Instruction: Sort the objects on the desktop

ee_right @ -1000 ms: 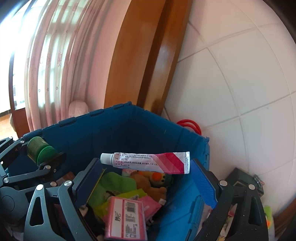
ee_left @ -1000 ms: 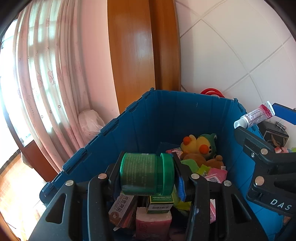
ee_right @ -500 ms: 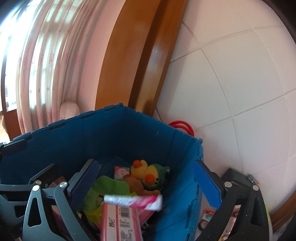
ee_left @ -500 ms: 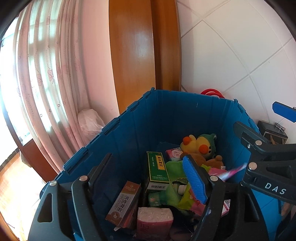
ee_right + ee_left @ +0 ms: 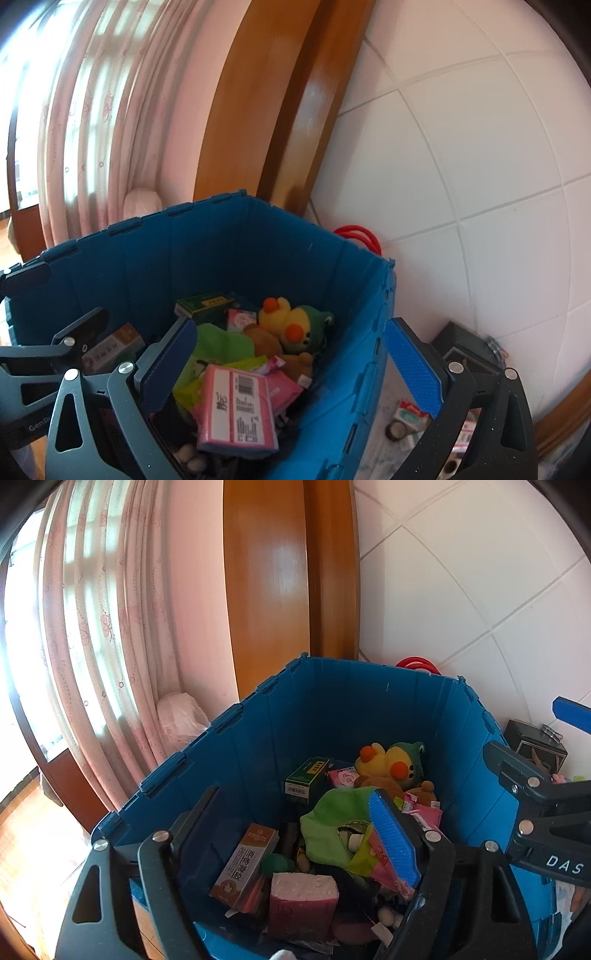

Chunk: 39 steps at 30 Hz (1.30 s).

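The blue crate (image 5: 332, 709) (image 5: 229, 243) holds a yellow duck plush (image 5: 391, 760) (image 5: 291, 325), a green box (image 5: 308, 779), a brown-white box (image 5: 245, 864), a green cloth (image 5: 332, 827) and a pink barcoded box (image 5: 236, 410). A green round lid (image 5: 275, 864) peeks out low among them. A pink-white tube (image 5: 273, 363) lies on the pile. My left gripper (image 5: 291, 830) hangs over the crate's near side, its jaws opening with nothing between them. My right gripper (image 5: 291, 358) straddles the crate's right wall, open and holding nothing.
A red handle (image 5: 417, 662) shows behind the crate against the white tiled wall. To the crate's right stand a black box (image 5: 469, 350) and small loose items (image 5: 406, 417) on a pale surface. A pink curtain and a wooden door frame lie to the left.
The left gripper let go of the green jar, the right let go of the pink-white tube. Both dropped into the crate, and both grippers' jaws spread wide.
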Motion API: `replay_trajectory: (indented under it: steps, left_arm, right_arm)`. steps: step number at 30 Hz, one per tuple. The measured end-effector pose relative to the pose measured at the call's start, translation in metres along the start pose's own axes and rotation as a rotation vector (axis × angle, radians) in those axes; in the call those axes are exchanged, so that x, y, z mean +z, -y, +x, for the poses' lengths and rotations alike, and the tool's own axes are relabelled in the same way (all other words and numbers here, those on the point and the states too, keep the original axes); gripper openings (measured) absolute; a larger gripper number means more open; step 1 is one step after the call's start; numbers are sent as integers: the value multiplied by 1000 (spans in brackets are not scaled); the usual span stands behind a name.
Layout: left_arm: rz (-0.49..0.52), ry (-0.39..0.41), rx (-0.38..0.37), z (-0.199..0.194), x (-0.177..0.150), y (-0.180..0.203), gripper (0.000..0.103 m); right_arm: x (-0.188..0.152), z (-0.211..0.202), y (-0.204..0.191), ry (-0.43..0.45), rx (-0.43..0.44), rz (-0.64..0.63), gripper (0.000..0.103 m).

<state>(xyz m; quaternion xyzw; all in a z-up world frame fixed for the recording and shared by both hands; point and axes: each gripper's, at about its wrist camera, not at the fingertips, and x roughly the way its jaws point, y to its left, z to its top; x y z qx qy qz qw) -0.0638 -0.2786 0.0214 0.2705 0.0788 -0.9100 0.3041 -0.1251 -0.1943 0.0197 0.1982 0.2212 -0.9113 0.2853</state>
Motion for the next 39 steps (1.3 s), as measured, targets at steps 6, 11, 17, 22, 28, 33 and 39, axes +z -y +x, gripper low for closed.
replay_trajectory:
  steps: [6,11,17,22,28,33,39]
  left_arm:
    - [-12,-1,-35,-15,-5,0,85]
    - [6,-12,-53,-22,-12,6,87]
    - [27,-22,-63,-30,-17,10,87]
    - [39,0,-64,-43,-17,9,87]
    - [46,27,-66,-56,-17,8,87]
    - [40,27,-59,-57,-18,7,87]
    - [39,39,-45,-60,-19,7,87]
  right_arm:
    - [-18,-17,3,-31,-19,39,103]
    - [-32,-27,7,-61,-40,105,103]
    - [-43,-34,14,-109,-39,178,103]
    - [-46,-39,16,-122,-48,208,103]
    - [-47,-44,19,-120,-42,236,103]
    - [-47,-48,21,-114,-42,242,103]
    - [-49,-51,23,-113,-45,244,103]
